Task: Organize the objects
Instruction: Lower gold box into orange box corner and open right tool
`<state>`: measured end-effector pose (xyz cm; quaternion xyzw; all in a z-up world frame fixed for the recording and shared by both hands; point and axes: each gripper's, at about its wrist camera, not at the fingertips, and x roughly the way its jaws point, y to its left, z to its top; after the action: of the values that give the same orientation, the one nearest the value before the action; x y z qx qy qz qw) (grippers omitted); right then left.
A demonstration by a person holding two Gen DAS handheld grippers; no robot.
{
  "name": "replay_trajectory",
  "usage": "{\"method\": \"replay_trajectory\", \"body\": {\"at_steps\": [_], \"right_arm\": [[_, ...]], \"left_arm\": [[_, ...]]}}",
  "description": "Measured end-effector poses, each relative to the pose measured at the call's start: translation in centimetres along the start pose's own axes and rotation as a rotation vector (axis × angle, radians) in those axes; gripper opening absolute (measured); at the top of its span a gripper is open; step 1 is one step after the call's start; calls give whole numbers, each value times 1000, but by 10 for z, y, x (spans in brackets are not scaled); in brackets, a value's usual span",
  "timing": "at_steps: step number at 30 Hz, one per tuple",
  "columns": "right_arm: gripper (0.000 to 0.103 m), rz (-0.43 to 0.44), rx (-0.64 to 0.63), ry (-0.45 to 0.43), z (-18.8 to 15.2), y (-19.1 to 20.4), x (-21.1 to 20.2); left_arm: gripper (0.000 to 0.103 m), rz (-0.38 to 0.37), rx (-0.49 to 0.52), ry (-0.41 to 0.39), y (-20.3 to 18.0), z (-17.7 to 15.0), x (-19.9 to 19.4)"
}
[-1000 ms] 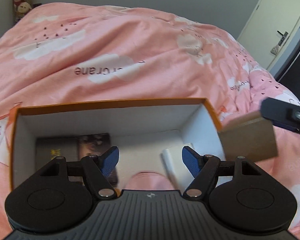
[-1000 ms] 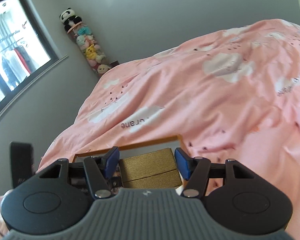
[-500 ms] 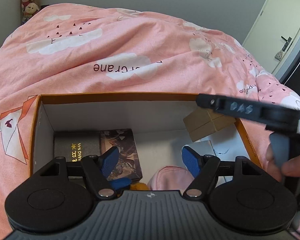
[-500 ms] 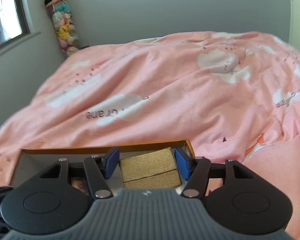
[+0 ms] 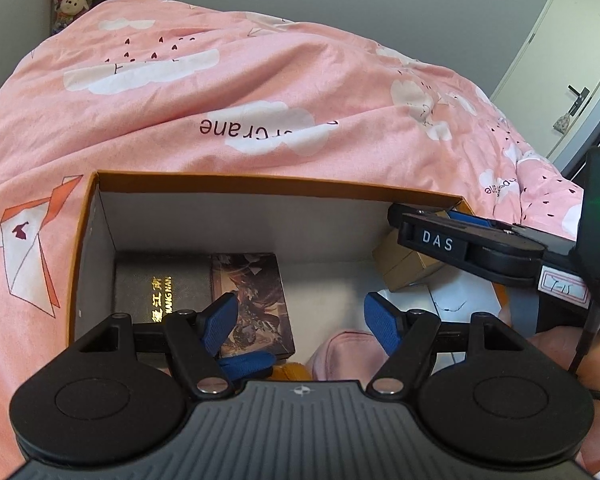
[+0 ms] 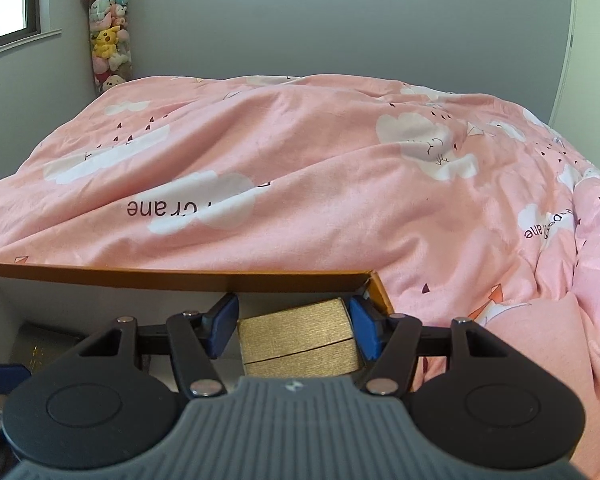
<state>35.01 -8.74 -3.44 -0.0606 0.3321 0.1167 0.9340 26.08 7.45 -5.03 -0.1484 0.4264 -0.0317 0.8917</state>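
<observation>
An orange-rimmed box (image 5: 85, 240) with white inner walls sits on a pink quilt (image 5: 240, 92), and everything here lies against it. The right gripper (image 6: 294, 330) reaches in over the box's right end, its blue pads clamped on the two sides of a gold carton (image 6: 300, 340), which hangs tilted in the box's far right corner; whether it touches the floor of the box cannot be told. From the left wrist view the same carton (image 5: 400, 268) shows beneath the right gripper's black finger marked DAS. The left gripper (image 5: 304, 322) hovers over the near side of the box, its fingers wide apart with nothing between them. On the box floor at the left lie a black case (image 5: 160, 288) with gold lettering and, touching its right edge, a dark picture box (image 5: 256, 288). A pink pouch (image 5: 348, 354) sits at the near wall.
</observation>
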Motion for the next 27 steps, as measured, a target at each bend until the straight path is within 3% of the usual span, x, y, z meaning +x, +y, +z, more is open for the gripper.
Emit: {"method": "replay_trajectory", "body": {"at_steps": [10, 13, 15, 16, 23, 27], "right_arm": [[63, 17, -9, 22, 1, -2, -4], [59, 58, -35, 37, 2, -3, -16], [30, 86, -82, 62, 2, 0, -23], [25, 97, -108, 87, 0, 2, -25], [12, 90, -325, 294, -15, 19, -10], [5, 75, -368, 320, -19, 20, 4]], "left_arm": [[84, -4, 2, 6, -2, -5, -3], [84, -1, -6, 4, 0, -5, -5], [84, 4, -15, 3, 2, -6, -5], [84, 6, -20, 3, 3, -6, -4], [84, 0, -32, 6, 5, -8, -6], [84, -3, -33, 4, 6, -9, -6]]}}
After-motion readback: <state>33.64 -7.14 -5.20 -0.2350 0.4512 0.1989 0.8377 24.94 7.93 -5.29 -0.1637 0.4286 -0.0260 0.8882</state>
